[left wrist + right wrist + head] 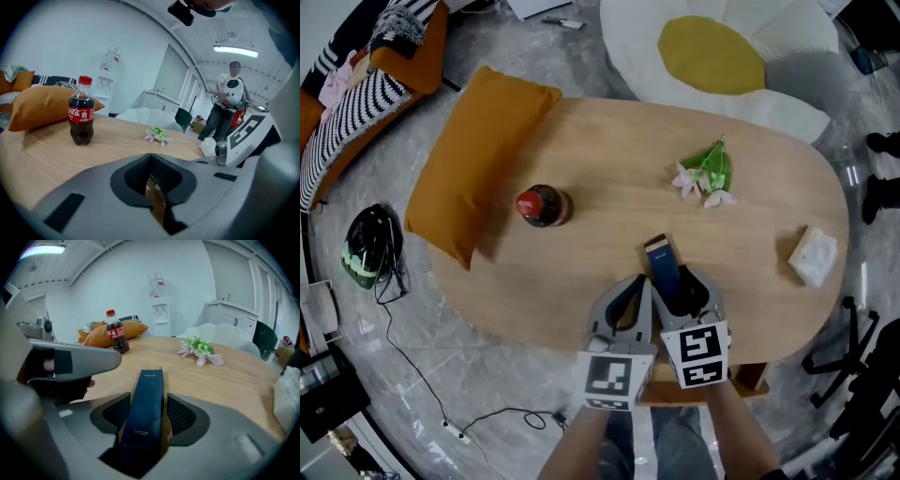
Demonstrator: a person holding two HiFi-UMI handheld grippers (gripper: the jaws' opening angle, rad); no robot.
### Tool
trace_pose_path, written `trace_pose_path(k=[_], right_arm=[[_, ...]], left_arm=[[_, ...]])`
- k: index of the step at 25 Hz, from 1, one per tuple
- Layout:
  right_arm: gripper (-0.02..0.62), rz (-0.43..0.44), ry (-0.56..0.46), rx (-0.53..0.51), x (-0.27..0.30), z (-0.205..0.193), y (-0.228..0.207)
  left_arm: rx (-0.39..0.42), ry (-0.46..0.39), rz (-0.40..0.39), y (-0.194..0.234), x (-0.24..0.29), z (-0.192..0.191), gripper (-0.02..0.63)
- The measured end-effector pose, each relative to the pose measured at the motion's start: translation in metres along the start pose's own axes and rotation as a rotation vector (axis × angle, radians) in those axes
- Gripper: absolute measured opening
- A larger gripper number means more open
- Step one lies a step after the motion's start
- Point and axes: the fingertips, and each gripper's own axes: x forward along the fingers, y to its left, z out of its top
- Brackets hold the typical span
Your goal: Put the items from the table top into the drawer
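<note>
We've got the dark blue box [149, 385] pinched in our right tool [148, 414], long axis pointing straight ahead over the surface [234, 376]; left tool [151, 165] alongside, pressed together, empty.

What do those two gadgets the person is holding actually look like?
Both the left gripper and right gripper have smooth light-grey plastic shells that taper into two jaws lined with dark, ribbed pads. Each carries a white cube printed with black square markers.

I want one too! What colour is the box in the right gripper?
Dark blue; the box shows best in the right gripper view.
</note>
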Motion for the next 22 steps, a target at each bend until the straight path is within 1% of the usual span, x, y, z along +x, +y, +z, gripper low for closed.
trace_pose_path(k=[3, 6, 11, 15, 22], right_arm=[[0.225, -0.01, 0.004, -0.014, -0.002, -0.001, -0.002], [0.209, -0.017, 0.006, -0.021, -0.002, -0.001, -0.004], [0.199, -0.008, 0.019, -0.014, -0.001, 0.0, -0.003], [0.196, 0.006, 0.022, -0.001, -0.003, 0.001, -0.003], [0.195, 0.018, -0.029, -0.007, -0.02, 0.015, 0.006]], left_arm=[[-0.01, 0.014, 0.008, 0.001, 0.0, 0.0, 0.011], [-0.035, 0.003, 0.022, 0.003, 0.001, 0.0, 0.011], [-0.026, 0.018, 0.008, -0.001, 0.002, -0.001, 0.011], [-0.022, 0.014, 0.006, -0.003, 0.0, 0.0, 0.011], [-0.013, 0.013, -0.001, -0.006, -0.014, 0.005, 0.011]])
